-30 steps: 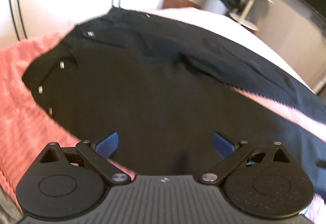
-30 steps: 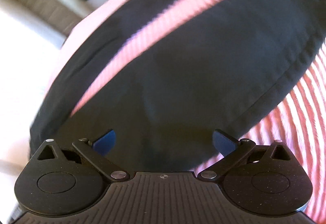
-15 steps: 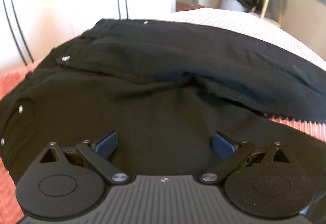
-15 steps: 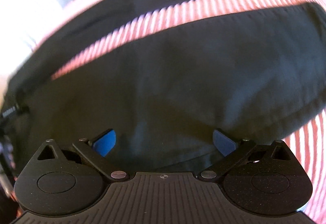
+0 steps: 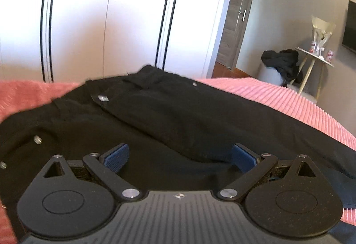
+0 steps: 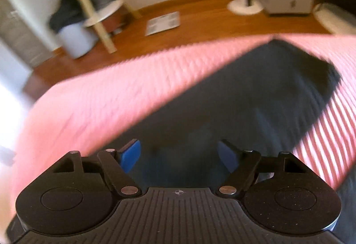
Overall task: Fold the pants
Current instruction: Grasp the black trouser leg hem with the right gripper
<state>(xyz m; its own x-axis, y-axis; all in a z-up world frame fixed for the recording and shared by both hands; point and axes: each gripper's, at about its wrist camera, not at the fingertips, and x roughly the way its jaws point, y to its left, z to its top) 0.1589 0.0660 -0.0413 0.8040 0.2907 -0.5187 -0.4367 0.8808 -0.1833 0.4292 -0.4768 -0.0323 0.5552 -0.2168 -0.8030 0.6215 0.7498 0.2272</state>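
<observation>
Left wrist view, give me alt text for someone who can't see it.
Black pants lie spread on a pink ribbed bedspread, waistband toward the white wardrobe doors, with the left claw open just above the fabric. Behind the bed to the right are a grey door and a small side table beside a heap of dark clothing.

Tilted up from the pants (image 5: pixel 178 124) since a second ago: left gripper (image 5: pixel 180 157) now facing the wardrobe (image 5: pixel 111 21), right gripper (image 6: pixel 179 154) the floor (image 6: pixel 200 15), its blue pads slightly closer together.
</observation>
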